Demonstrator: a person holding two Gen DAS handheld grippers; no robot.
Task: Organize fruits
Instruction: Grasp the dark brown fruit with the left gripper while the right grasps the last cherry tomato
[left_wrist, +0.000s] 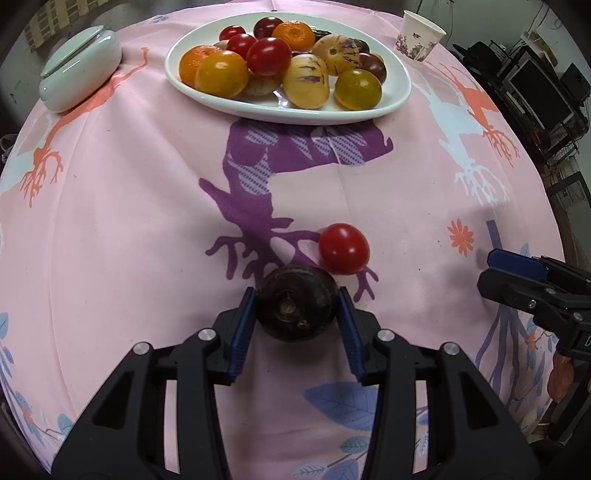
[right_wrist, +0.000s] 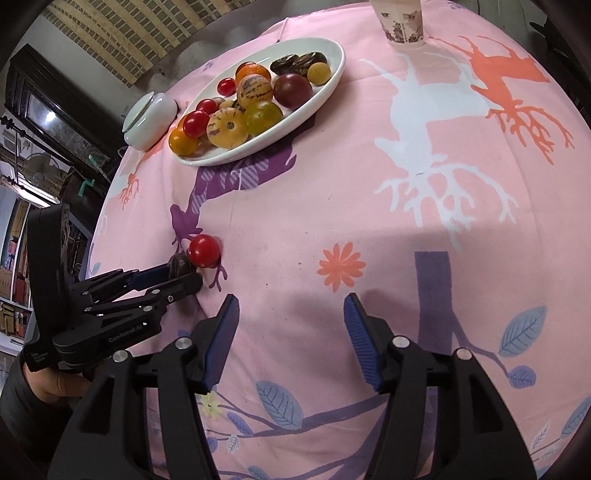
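A cluttered workroom or storage-like room, rather than a tidy kitchen, is suggested. A pink printed tablecloth is spread over the table. At the right edge of the left wrist view, dark electronic equipment is stacked on racks. At the left edge of the right wrist view, packed shelves, a fan and a woven blind are seen.

Left tongs clamp a dark fruit; right tongs gape empty.
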